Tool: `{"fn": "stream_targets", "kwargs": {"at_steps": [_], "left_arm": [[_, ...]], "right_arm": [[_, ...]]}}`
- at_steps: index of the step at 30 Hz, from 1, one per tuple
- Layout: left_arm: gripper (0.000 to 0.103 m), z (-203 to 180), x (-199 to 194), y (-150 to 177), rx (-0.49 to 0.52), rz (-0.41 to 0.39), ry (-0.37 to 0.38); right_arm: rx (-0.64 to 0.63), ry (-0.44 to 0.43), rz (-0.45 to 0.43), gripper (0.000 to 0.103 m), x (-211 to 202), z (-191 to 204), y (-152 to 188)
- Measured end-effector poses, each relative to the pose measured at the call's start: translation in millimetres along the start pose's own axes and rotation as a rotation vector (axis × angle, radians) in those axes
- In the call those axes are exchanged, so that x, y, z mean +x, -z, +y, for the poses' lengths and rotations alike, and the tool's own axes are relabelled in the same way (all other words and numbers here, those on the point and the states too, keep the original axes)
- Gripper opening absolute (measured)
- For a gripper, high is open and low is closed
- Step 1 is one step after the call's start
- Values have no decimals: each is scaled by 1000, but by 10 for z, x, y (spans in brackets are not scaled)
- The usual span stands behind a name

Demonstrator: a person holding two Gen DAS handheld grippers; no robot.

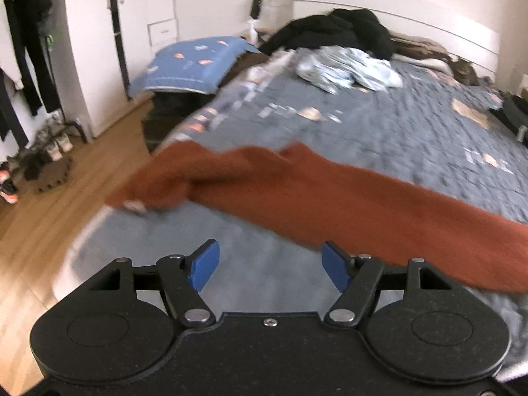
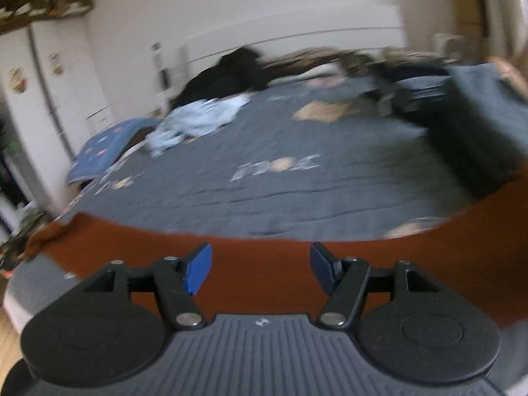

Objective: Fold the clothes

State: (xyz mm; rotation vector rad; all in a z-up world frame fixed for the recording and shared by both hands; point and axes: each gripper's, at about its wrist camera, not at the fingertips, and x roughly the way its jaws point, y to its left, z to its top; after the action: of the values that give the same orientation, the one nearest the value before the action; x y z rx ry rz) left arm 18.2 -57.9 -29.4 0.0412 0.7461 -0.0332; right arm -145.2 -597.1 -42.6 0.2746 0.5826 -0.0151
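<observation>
Both grippers were apart, nothing between the blue pads: left gripper (image 1: 269,265), right gripper (image 2: 260,269). Rust-orange garment (image 1: 346,204) lay stretched across the near edge of the bed (image 1: 412,132), on the grey quilt, just ahead of both sets of fingers. Pale blue clothes (image 1: 346,69) and a black pile (image 1: 346,29) sat farther up the bed. Both views were motion-blurred.
</observation>
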Motion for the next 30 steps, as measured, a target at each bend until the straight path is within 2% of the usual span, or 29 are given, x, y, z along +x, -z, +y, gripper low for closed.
{"fn": "stream_targets", "kwargs": {"at_steps": [5, 10, 14, 20, 28, 29, 30], "left_arm": [[68, 487, 353, -423, 19, -9, -9], [68, 967, 767, -826, 25, -3, -23], [68, 1271, 1286, -1025, -16, 37, -13], [68, 1498, 1956, -1115, -70, 101, 2], [68, 1733, 2609, -1047, -70, 224, -5], [66, 1736, 2624, -1021, -55, 219, 7], [52, 1739, 2638, -995, -40, 214, 19]], "right_arm": [[-30, -91, 50, 65, 421, 679, 38], [-33, -129, 93, 65, 703, 1070, 78], [-43, -144, 130, 65, 913, 1284, 105], [-50, -168, 170, 65, 1163, 1592, 167], [-35, -178, 216, 65, 1328, 1834, 314], [-31, -180, 218, 65, 1346, 1856, 319], [-26, -181, 220, 65, 1365, 1879, 324]]}}
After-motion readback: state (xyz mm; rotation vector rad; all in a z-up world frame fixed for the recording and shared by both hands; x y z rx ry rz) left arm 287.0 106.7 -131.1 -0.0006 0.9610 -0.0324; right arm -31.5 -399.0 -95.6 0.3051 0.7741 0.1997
